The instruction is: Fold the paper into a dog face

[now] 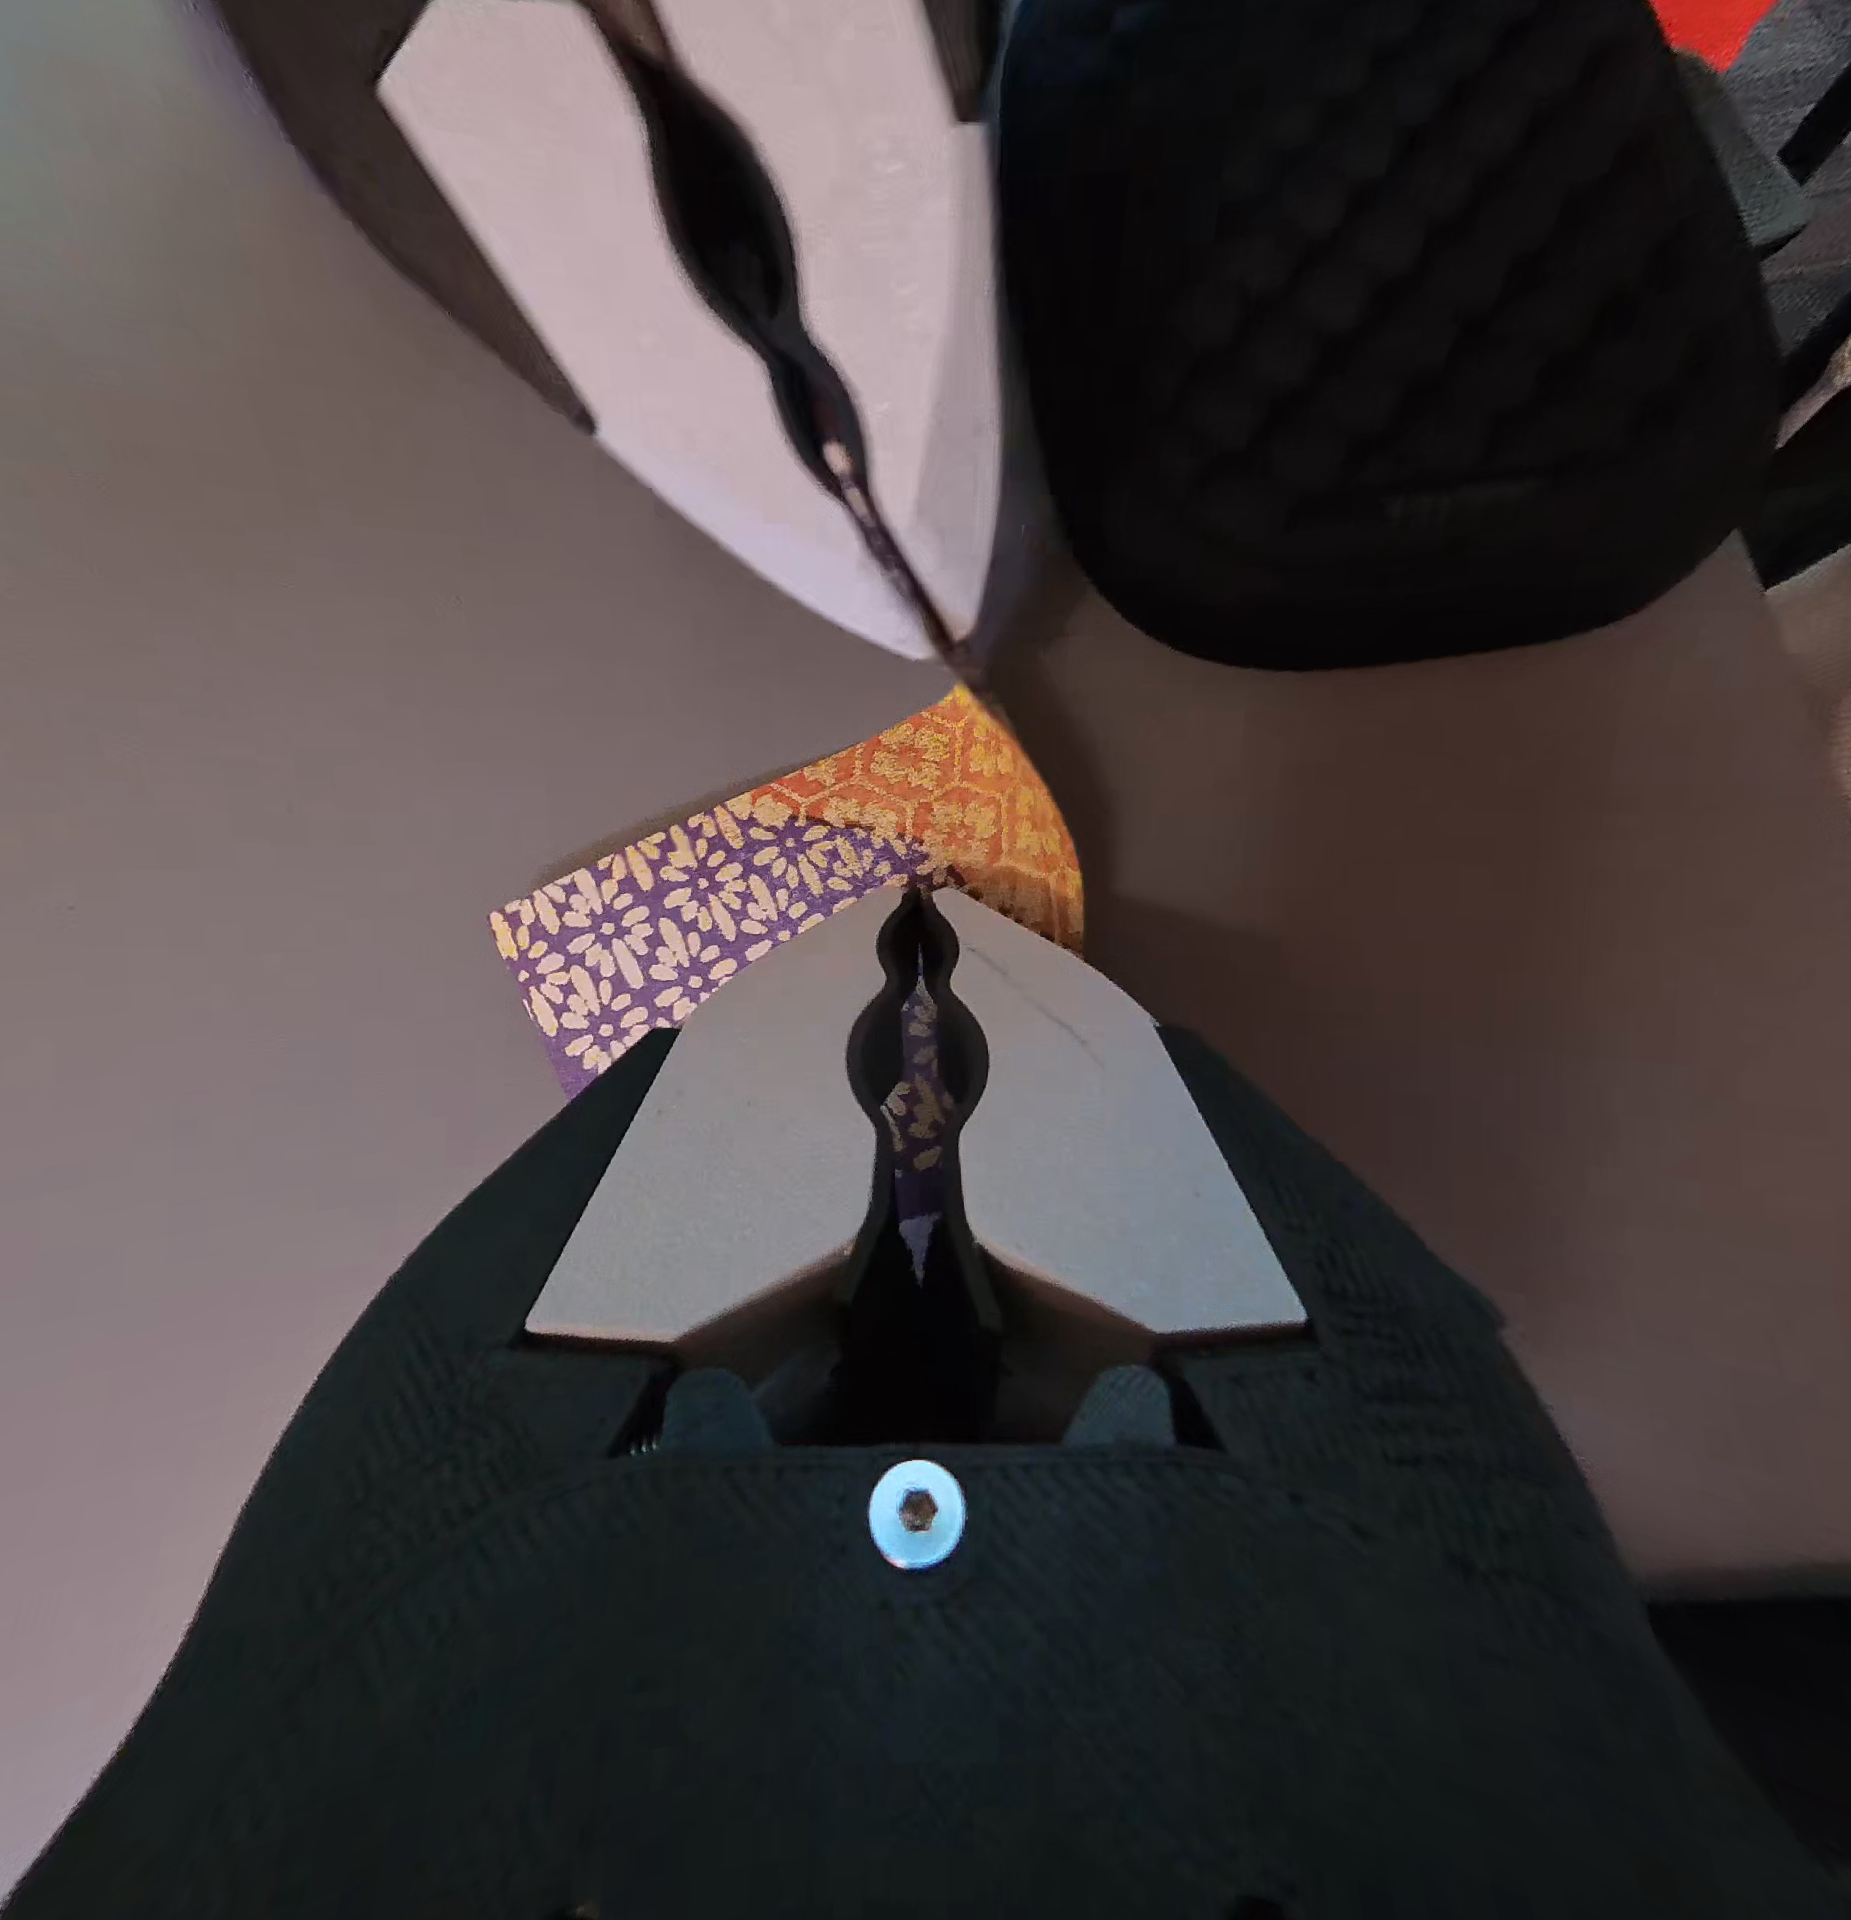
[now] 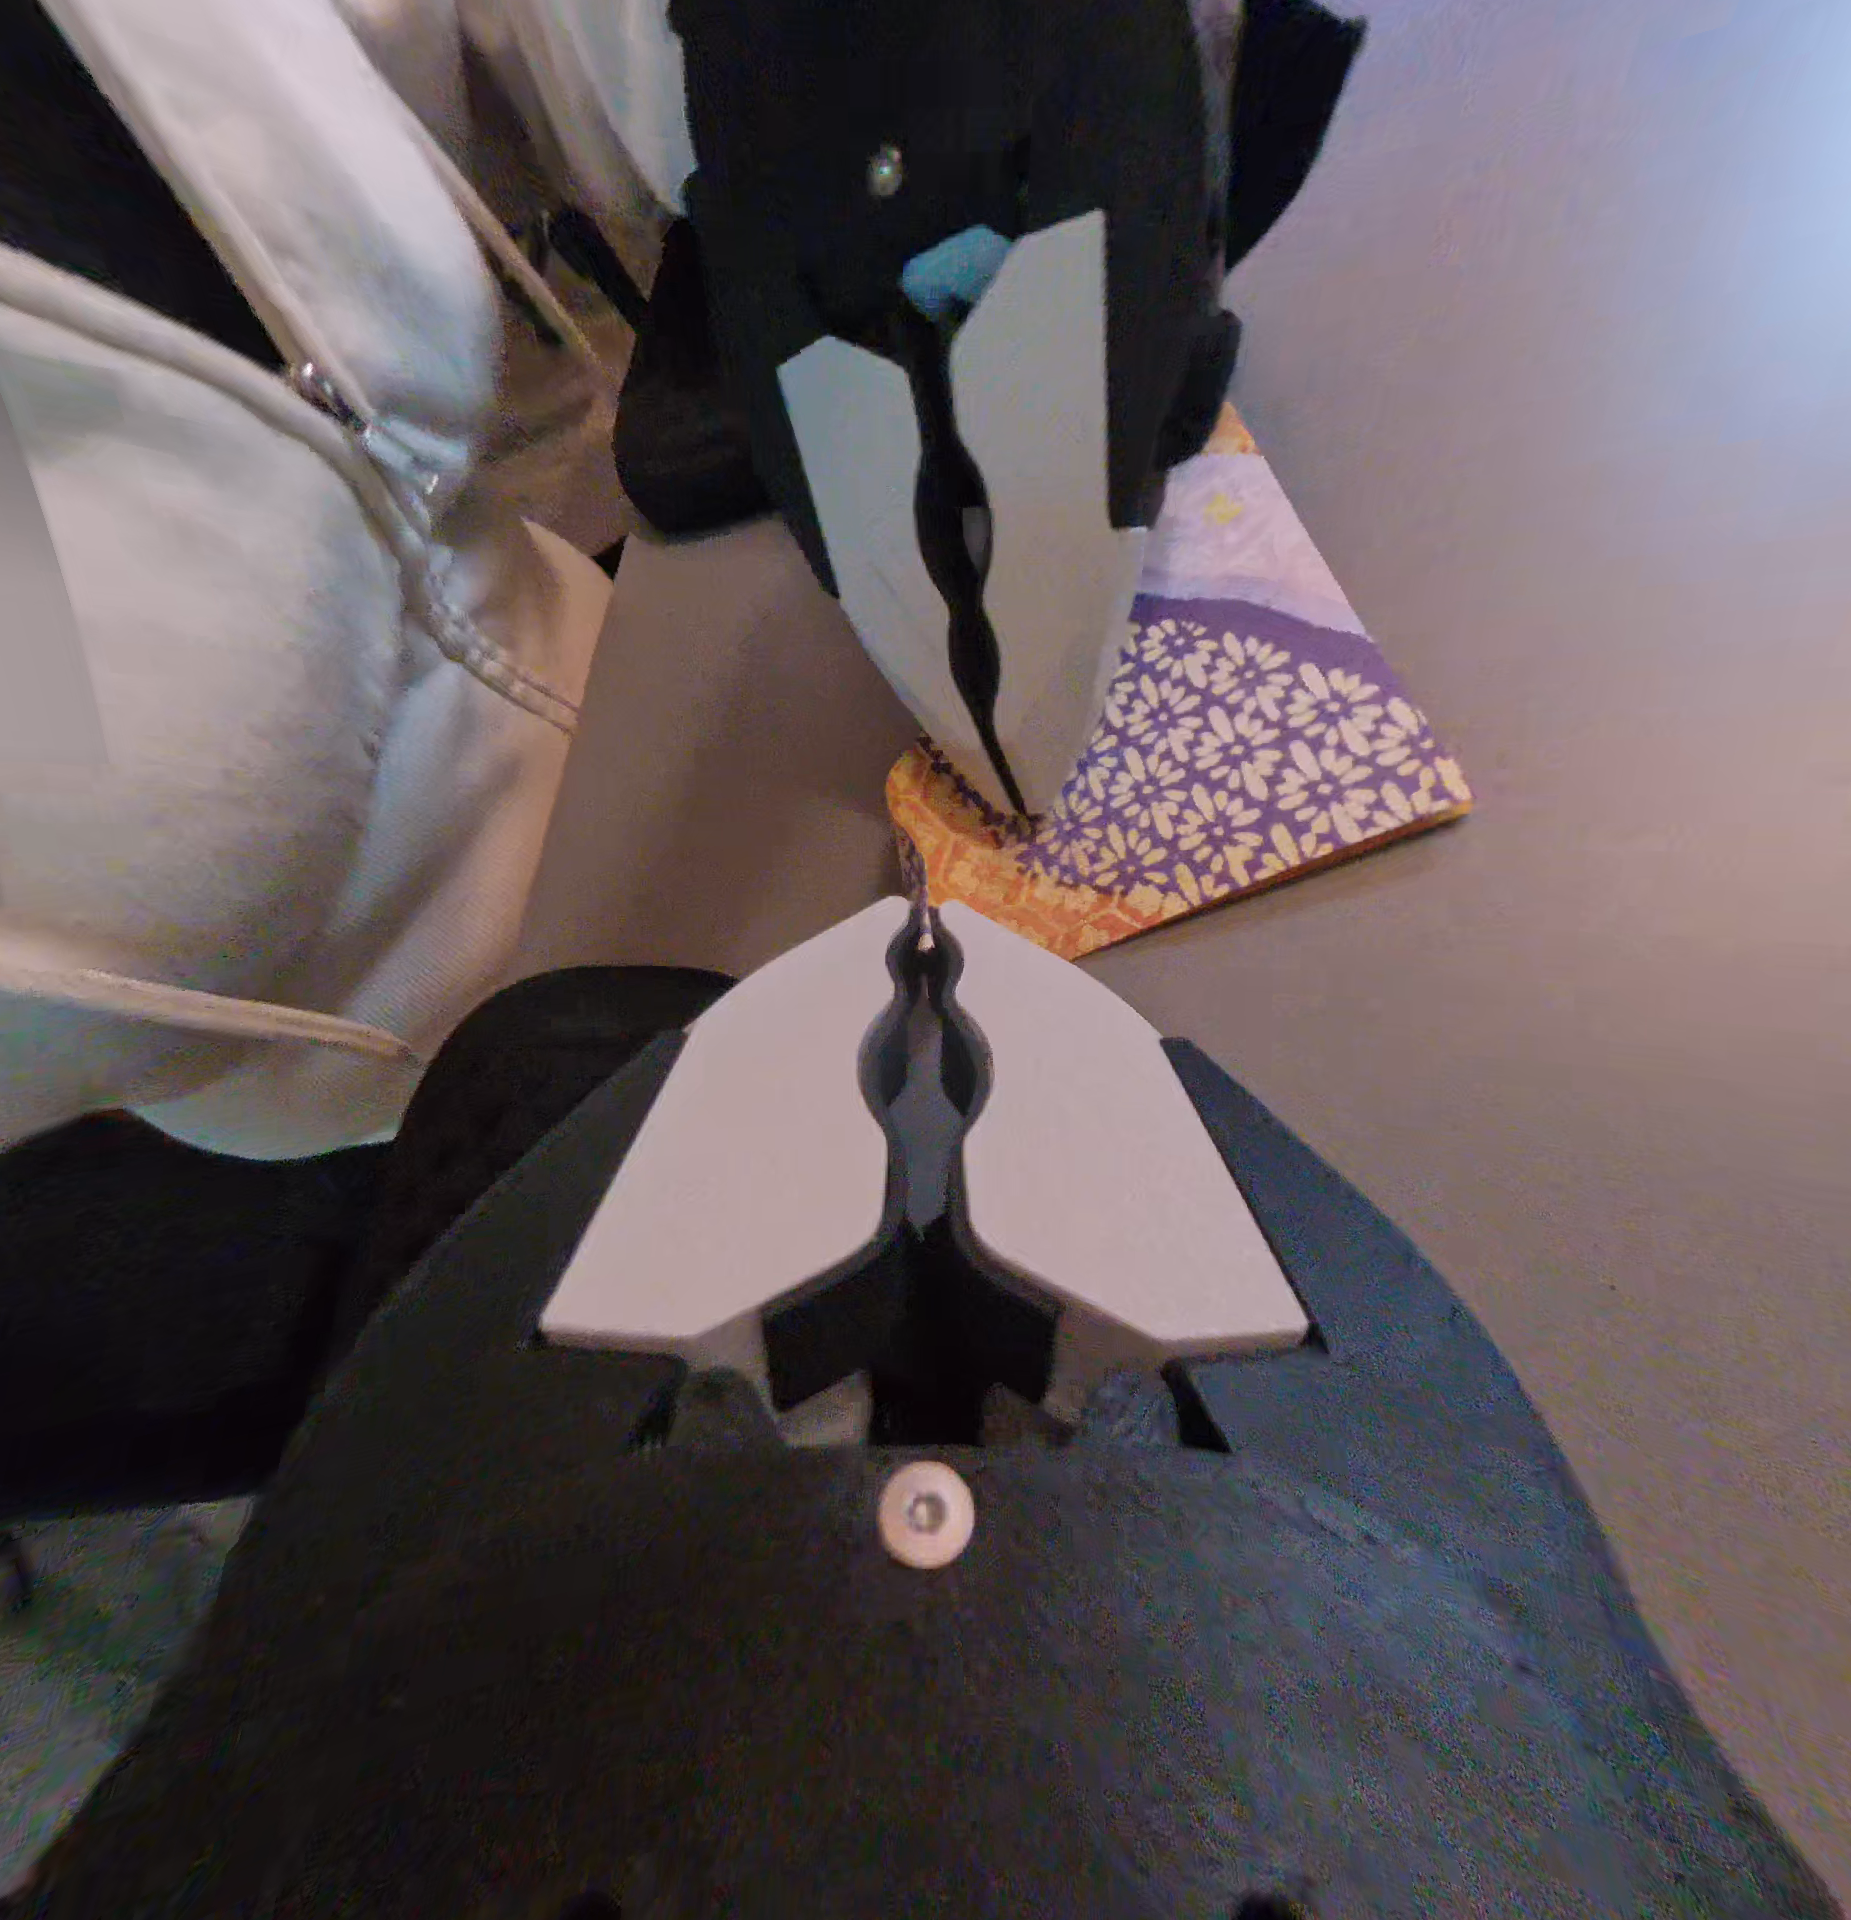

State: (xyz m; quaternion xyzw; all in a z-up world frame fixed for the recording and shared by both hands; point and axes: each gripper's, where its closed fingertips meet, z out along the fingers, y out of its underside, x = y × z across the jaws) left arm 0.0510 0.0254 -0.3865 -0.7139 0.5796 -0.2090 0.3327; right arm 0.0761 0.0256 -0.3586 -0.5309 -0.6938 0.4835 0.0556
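Right wrist view shows the paper (image 2: 1243,748), a folded piece patterned purple and orange, lying on the grey table (image 2: 1627,1039) just past centre toward one o'clock. Its orange corner at the near edge lifts up into the right gripper (image 2: 926,925), whose tips are pinched together on that corner. The left gripper (image 2: 1009,800) comes down from twelve o'clock, steeply tilted, its tips closed and pressing on the paper where orange meets purple.

In the left wrist view the left gripper (image 1: 916,899) has paper (image 1: 755,894) running back between its closed fingers, so it looks clamped on a layer.

With both tongs gripping so close together, pulling apart could tear the thin corner, and a skewed pull could crease it off line. A pale sleeve (image 2: 225,675) sits at nine o'clock.
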